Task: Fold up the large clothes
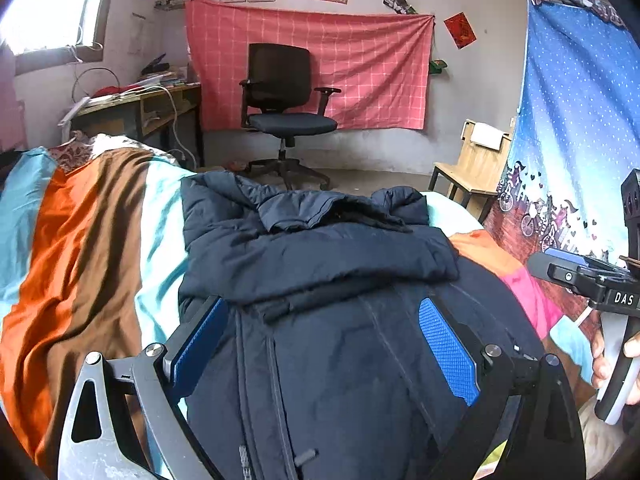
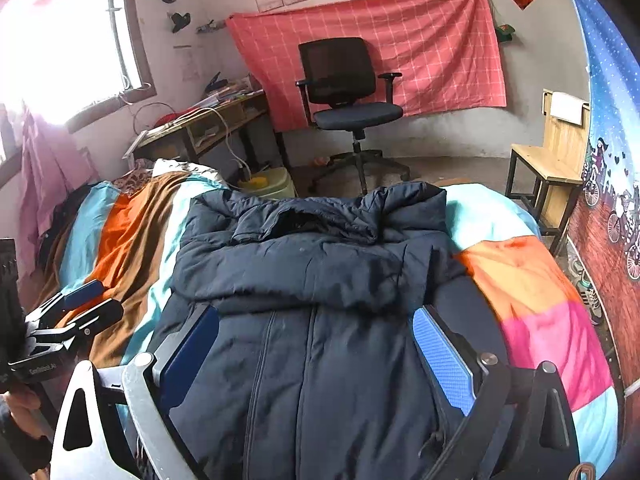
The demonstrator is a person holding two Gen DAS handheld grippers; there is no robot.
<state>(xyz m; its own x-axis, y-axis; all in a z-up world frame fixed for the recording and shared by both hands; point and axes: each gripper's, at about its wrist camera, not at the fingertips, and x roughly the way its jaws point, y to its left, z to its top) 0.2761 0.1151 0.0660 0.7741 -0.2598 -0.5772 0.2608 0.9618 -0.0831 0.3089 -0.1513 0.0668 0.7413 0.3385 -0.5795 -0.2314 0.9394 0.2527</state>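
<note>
Navy padded jacket (image 1: 320,320) lies zip-up on the bed, over a striped bedspread (image 1: 88,248), sleeves folded across its chest. Left tool (image 1: 320,344) and right tool (image 2: 316,344) both spread wide above the jacket, nothing gripped. Far: black office chair (image 2: 344,92) before a pink checked cloth (image 2: 440,40); cluttered worktop (image 2: 208,120) far left; wooden chair (image 2: 552,164) right.

From my feed, daylight blew out the window (image 2: 60,40) at ten o'clock, while fisheye edges bent and darkened.
</note>
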